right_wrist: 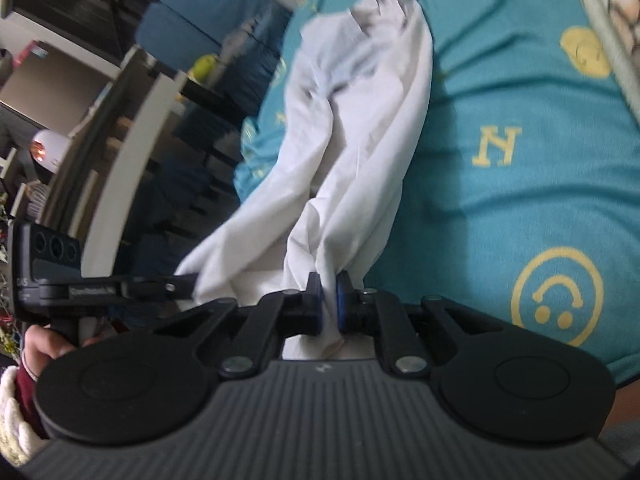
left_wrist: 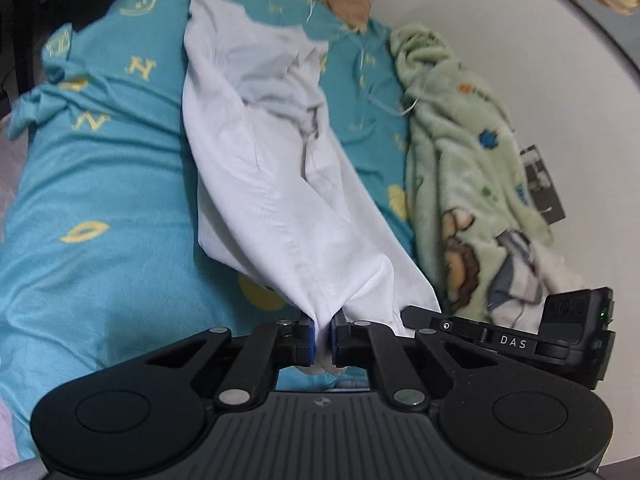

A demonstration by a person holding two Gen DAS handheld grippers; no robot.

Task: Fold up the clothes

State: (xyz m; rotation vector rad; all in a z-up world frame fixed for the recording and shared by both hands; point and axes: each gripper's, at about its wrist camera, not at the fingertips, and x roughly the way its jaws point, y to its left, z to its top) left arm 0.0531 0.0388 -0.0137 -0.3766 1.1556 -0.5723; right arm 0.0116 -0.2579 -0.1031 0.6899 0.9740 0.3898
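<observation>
Above the teal bedsheet (left_wrist: pixel 100 184), the left tool (left_wrist: pixel 322 338) and right tool (right_wrist: pixel 329 304) each clamp bunched white garment (left_wrist: pixel 256 168) fabric, lifting it.

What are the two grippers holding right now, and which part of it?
Both hold the white garment. The left gripper and the right gripper each pinch a bunched bit of its near edge; which part of the garment cannot be told.

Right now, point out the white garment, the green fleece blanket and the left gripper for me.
white garment (left_wrist: pixel 276 168), left wrist view, on the broad middle of the cloth.
green fleece blanket (left_wrist: pixel 460 152), left wrist view, on its upper fleece folds.
left gripper (left_wrist: pixel 322 334), left wrist view, midway between its fingertips, clamped on the cloth.
</observation>
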